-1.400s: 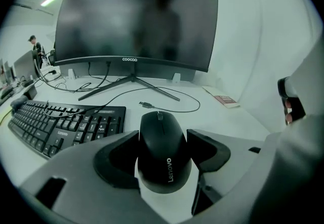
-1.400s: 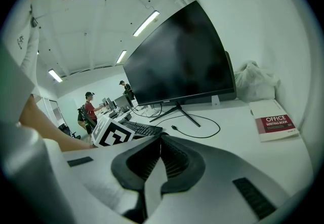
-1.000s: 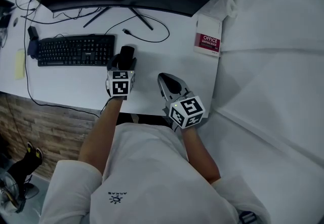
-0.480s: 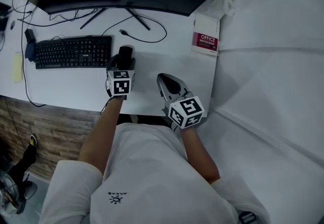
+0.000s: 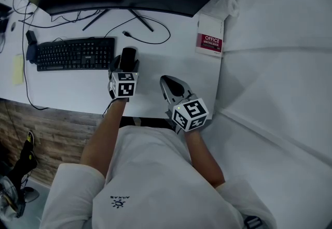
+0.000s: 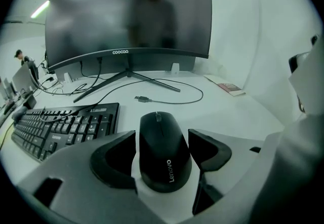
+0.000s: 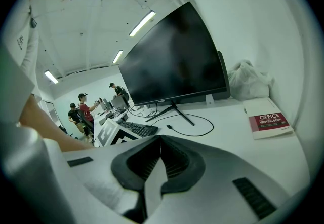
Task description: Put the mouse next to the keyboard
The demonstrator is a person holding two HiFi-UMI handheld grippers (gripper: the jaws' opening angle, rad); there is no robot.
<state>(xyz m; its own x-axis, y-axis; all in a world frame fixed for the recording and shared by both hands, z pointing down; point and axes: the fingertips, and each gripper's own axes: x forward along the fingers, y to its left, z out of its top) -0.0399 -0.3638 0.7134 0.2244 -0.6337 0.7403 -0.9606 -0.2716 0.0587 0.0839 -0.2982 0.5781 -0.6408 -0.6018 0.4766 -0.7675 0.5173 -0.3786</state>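
Black Lenovo mouse (image 6: pixel 164 152) w/ scroll wheel lies btwn left gripper (image 6: pixel 163 133) jaws.

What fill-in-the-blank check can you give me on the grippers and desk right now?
The left gripper has open jaws flanking a black Lenovo ____.
The right gripper has its jaws ____, holding nothing.
The black keyboard lies to the ____ of the left gripper in the head view.
Missing: mouse; shut; left.

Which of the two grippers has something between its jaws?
The left gripper: a black mouse lies between its jaws. The right gripper has its jaws together, with nothing between them.
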